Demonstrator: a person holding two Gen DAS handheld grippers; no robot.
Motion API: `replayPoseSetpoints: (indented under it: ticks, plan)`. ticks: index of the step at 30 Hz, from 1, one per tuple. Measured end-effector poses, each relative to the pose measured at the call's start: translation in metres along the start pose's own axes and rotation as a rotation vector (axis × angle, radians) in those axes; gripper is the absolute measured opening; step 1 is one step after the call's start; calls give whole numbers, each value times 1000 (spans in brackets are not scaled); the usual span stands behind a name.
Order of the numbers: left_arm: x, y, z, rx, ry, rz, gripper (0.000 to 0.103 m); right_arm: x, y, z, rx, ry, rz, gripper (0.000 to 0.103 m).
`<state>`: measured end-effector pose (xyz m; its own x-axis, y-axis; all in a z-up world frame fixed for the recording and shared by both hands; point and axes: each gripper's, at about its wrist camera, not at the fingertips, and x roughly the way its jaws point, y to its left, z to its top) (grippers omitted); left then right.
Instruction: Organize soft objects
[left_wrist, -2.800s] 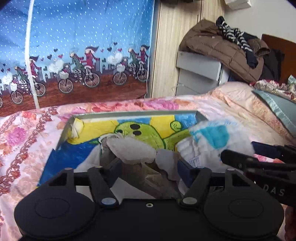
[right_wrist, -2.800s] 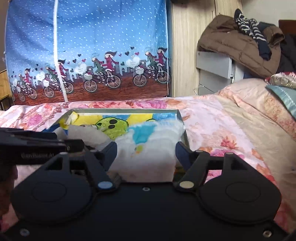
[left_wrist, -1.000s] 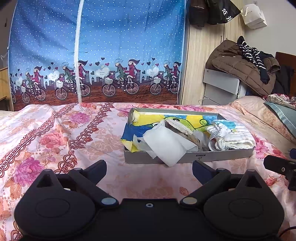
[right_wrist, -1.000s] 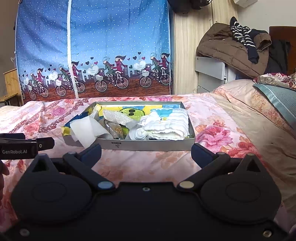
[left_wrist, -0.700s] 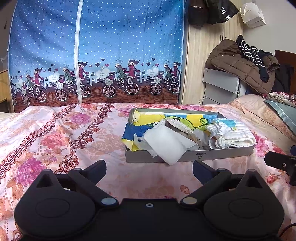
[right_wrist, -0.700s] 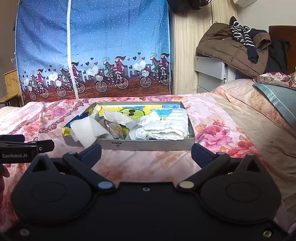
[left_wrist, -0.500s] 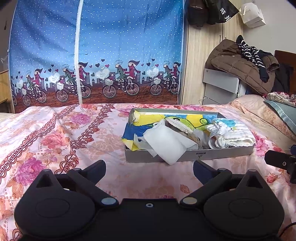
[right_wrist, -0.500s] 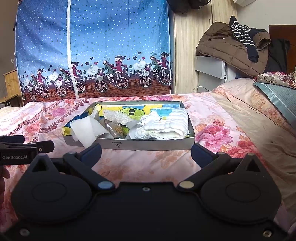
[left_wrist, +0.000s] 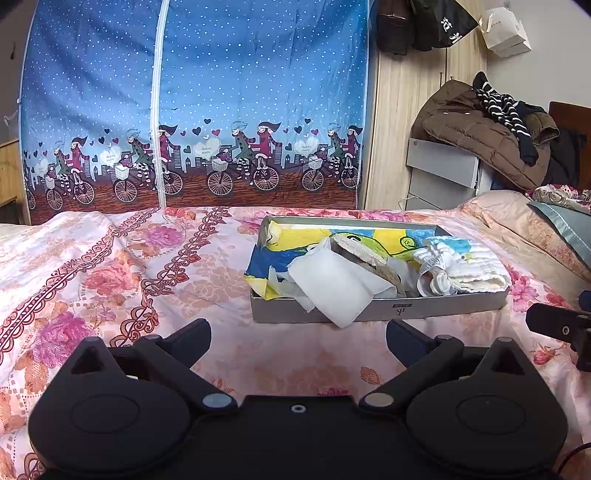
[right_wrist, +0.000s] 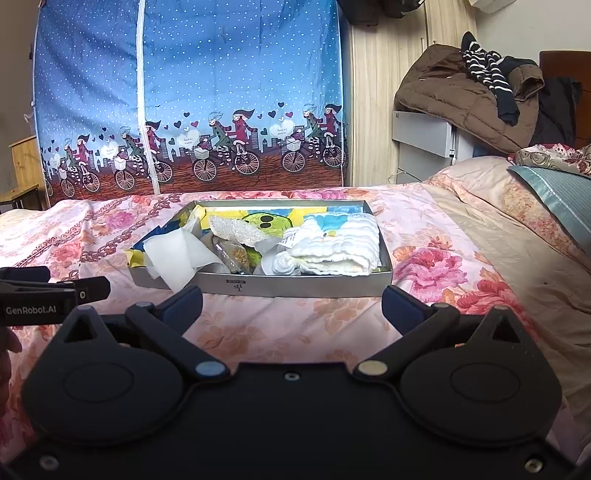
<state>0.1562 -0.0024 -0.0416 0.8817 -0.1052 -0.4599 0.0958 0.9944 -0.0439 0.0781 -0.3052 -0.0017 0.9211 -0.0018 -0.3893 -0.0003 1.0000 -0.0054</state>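
A shallow grey box (left_wrist: 436, 308) (right_wrist: 303, 287) lies on the floral bedspread. It holds a folded white-and-blue cloth (left_wrist: 469, 267) (right_wrist: 340, 243) at its right, a white wipe (left_wrist: 332, 284) (right_wrist: 173, 258) draped over its front left edge, a grey sponge-like pad (left_wrist: 365, 256) (right_wrist: 236, 229) and a yellow-and-blue cartoon cloth (left_wrist: 295, 240) underneath. My left gripper (left_wrist: 298, 334) is open and empty, well short of the box. My right gripper (right_wrist: 291, 304) is open and empty, just before the box's front wall.
The bed (left_wrist: 110, 266) stretches left and right of the box. A blue fabric wardrobe (left_wrist: 192, 103) stands behind. A brown jacket (left_wrist: 476, 129) lies on a grey cabinet at the back right. Pillows (right_wrist: 554, 192) are at the right.
Both grippers let go of the soft things in the box and pulled back toward me. Over the last second they have hardly moved.
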Motion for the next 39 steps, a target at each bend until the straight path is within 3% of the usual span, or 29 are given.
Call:
replayPoseSetpoints:
  ticks: [39]
  plan:
    - [-1, -3, -2, 6, -5, 2, 102, 2, 6, -3, 24, 7, -12, 102]
